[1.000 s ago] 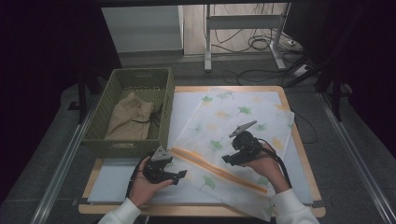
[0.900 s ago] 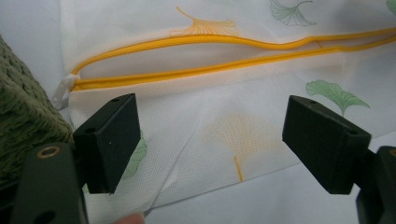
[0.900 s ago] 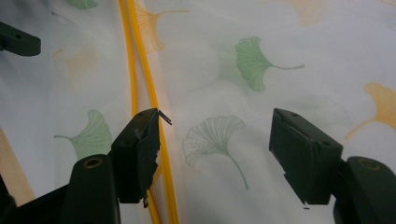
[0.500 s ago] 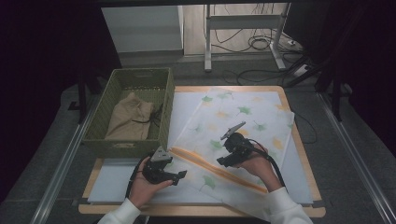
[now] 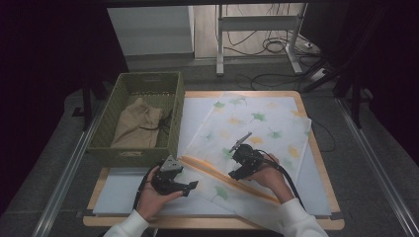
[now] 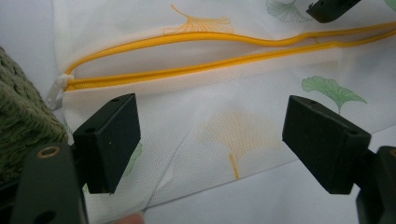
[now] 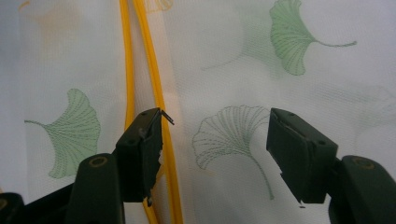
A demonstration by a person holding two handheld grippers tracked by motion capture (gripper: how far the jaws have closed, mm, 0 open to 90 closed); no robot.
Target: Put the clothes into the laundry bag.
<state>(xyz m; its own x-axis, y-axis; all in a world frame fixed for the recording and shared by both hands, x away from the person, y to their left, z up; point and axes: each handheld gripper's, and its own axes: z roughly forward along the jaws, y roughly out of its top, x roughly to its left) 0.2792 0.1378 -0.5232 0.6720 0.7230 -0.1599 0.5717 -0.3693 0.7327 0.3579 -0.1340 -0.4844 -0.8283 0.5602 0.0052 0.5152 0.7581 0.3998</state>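
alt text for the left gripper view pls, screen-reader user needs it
The left gripper holds its two black jaws open over a white mesh bag printed with ginkgo leaves, nothing between them. The bag's orange zipper runs across the top, gaping open, its white pull at the left end beside a green woven basket.

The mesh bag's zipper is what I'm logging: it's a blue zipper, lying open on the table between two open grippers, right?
Not quite: the zipper is orange-yellow, not blue, as the left gripper view shows. The rest holds: it lies open on the mesh bag, between the open left gripper and the open right gripper.
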